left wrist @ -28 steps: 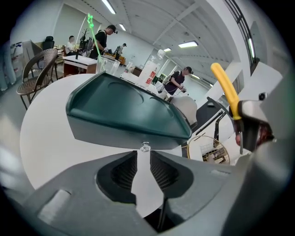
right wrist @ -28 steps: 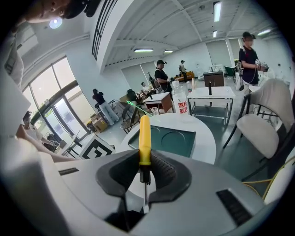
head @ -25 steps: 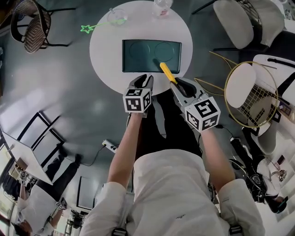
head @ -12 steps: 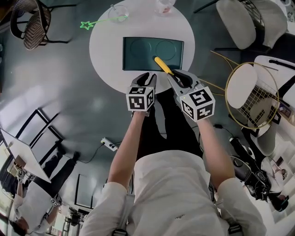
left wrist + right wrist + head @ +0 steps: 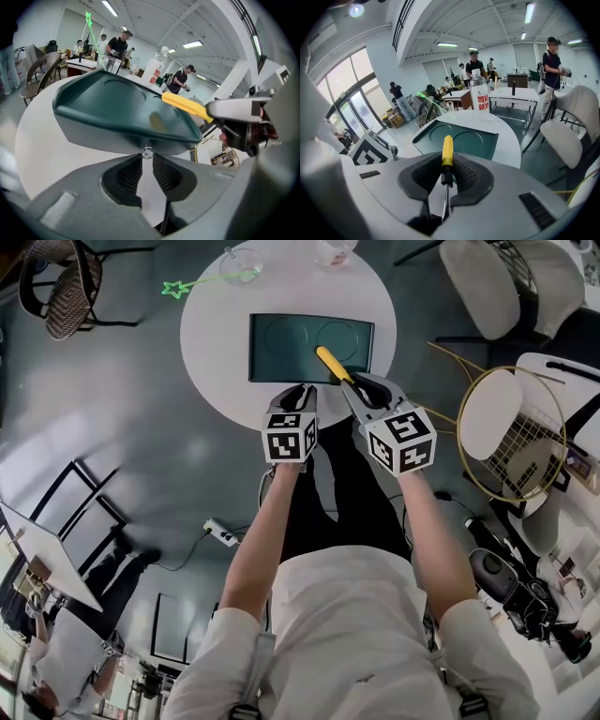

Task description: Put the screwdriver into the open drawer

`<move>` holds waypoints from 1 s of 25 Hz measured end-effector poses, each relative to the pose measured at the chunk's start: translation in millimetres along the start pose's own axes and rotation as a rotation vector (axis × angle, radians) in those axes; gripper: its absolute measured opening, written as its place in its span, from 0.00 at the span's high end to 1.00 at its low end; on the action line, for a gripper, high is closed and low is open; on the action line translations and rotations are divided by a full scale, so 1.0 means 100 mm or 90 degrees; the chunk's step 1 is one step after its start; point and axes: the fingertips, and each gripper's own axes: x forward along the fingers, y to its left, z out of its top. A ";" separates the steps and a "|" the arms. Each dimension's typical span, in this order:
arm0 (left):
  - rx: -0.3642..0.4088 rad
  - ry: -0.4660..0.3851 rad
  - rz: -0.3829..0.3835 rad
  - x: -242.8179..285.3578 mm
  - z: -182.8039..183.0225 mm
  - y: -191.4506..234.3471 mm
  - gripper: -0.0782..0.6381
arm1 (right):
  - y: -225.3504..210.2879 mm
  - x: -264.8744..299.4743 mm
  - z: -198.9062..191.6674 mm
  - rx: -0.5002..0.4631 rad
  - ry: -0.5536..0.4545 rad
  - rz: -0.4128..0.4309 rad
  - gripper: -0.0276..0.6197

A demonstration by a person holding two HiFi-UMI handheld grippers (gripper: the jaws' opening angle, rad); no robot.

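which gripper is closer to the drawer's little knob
Left. The left gripper has its jaws closed on the knob at the drawer front; the right gripper is off to its side, holding the screwdriver over the drawer.

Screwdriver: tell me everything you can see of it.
The yellow-handled screwdriver has a slim, plastic-looking yellow handle, a black collar and a thin metal shaft. The right gripper is shut on it near the collar, with the shaft pointing back into the gripper. Its handle juts forward over the near right part of the dark green open drawer on the round white table.
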 end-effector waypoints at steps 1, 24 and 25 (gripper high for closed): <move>-0.003 -0.001 0.000 0.00 0.00 0.00 0.78 | -0.01 0.02 0.00 0.004 -0.001 -0.001 0.84; 0.015 0.020 0.010 -0.05 -0.09 -0.02 0.79 | -0.12 0.31 -0.13 0.050 0.039 -0.046 0.84; 0.016 0.022 0.009 -0.07 -0.11 -0.03 0.79 | -0.12 0.31 -0.14 0.053 0.040 -0.047 0.84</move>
